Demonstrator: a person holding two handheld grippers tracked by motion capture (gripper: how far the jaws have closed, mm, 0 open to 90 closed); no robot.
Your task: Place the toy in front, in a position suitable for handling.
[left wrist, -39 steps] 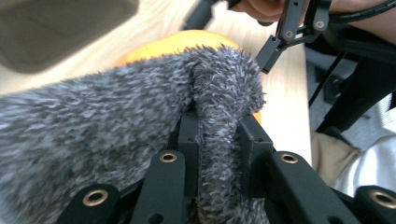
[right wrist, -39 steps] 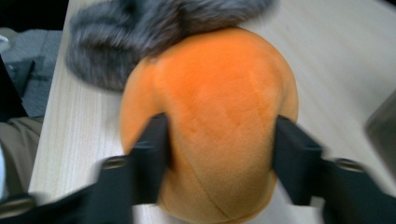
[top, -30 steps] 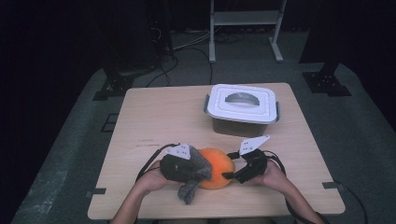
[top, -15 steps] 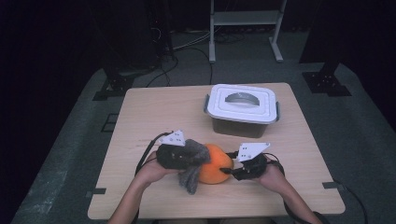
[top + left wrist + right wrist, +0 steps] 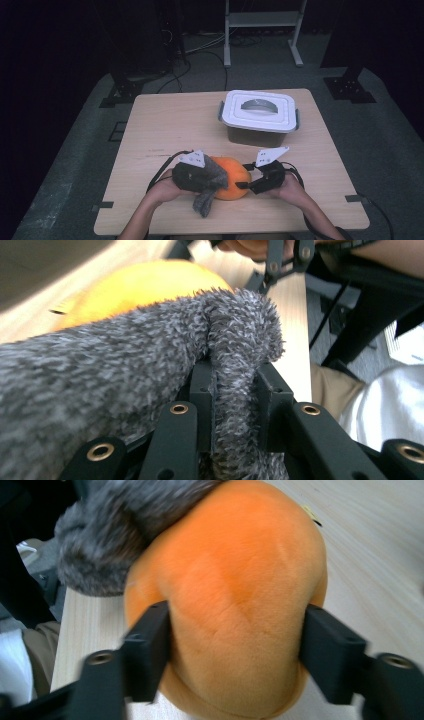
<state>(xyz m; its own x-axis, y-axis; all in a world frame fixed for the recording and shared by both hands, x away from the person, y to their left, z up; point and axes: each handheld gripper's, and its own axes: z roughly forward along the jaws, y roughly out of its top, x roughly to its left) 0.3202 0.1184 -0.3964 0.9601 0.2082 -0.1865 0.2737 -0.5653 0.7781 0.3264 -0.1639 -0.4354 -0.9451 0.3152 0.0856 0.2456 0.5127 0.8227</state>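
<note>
1. Orange plush ball (image 5: 234, 178): round, soft, resting low in the frame's centre, on the bench's near edge.
2. Grey fuzzy sock (image 5: 207, 182): draped over the ball's left side, loose end hanging toward the bottom.

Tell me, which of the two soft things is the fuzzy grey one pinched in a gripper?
The grey fuzzy cloth, pinched in the left gripper. The other soft thing is the round orange plush, squeezed by the right gripper.
</note>
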